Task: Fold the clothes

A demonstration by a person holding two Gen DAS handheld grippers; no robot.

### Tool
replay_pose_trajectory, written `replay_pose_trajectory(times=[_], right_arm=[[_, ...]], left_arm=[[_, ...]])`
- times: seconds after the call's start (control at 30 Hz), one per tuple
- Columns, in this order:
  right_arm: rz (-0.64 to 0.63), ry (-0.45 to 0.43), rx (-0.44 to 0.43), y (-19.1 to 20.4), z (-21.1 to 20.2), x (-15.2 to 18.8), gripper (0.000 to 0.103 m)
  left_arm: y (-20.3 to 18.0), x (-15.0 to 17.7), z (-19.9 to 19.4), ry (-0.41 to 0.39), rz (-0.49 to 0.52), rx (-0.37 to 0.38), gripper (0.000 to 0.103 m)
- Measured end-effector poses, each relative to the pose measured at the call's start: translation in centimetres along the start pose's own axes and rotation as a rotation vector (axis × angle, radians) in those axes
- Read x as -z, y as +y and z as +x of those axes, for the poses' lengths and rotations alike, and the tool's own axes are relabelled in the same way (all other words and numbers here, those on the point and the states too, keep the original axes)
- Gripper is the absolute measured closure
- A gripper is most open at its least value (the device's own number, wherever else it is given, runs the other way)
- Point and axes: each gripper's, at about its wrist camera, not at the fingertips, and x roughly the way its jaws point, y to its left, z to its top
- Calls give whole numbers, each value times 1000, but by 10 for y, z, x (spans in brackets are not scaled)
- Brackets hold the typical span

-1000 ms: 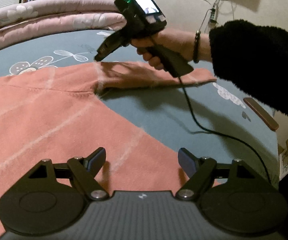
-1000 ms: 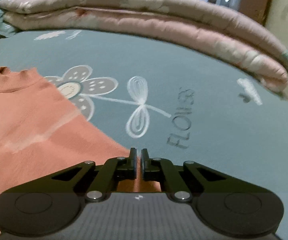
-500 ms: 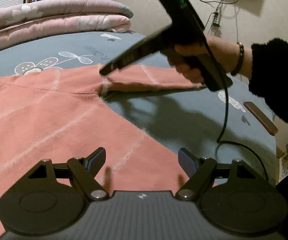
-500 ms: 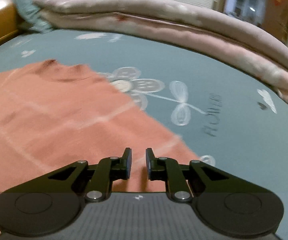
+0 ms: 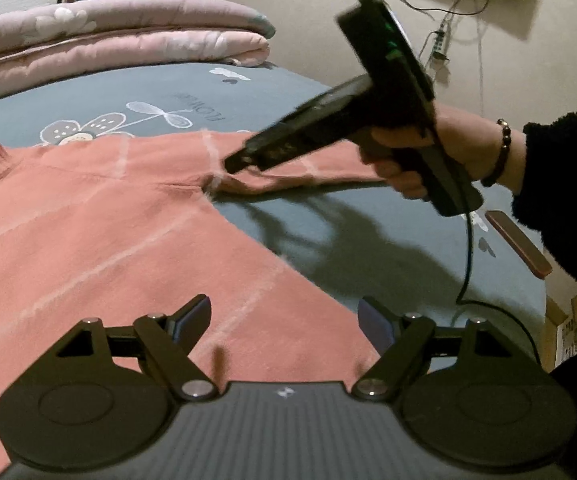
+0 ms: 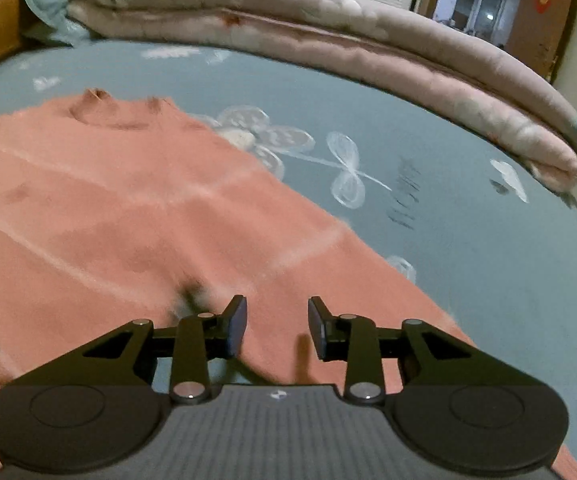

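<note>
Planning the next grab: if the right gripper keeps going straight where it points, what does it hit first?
Probably the salmon-pink sweater: the open right gripper points across its sleeve toward the body, though depth is hard to judge.

bedsheet (image 5: pixel 192 92) print: we make out dark lettering beside the flower drawing, upside down and too blurred to read

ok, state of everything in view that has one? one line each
left tool: open, empty, over the sweater's lower part
right tool: open, empty, above the sleeve
sweater: spread flat on the bed, unfolded
sleeve: stretched out sideways, not yet folded in
quilt: folded, stacked at the bed's far edge
</note>
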Motion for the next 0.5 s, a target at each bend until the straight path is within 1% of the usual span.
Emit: replay_pose_trajectory(times=[0.07, 0.13, 0.23, 0.3, 0.33, 0.37, 0.4, 0.5], right_arm=[[-5, -15, -17, 11, 8, -7, 65], [0, -8, -15, 18, 18, -9, 65], [70, 4, -22, 14, 22, -3, 63], [124, 20, -27, 7, 19, 4, 53], [138, 41, -21, 5, 18, 8, 52], [126, 62, 6, 5, 16, 13, 54], [128, 57, 23, 4, 11, 17, 55], [218, 6, 16, -7, -8, 25, 56]], left_arm=[[0, 0, 0, 9, -3, -7, 23], [-2, 1, 1, 23, 1, -18, 23], [-2, 3, -1, 37, 11, -32, 23], [-3, 3, -2, 32, 18, -48, 23], [-3, 4, -2, 29, 21, -56, 23], [-4, 4, -3, 27, 25, -64, 23], [-4, 4, -3, 23, 28, -72, 23], [-6, 5, -3, 15, 30, -85, 23]])
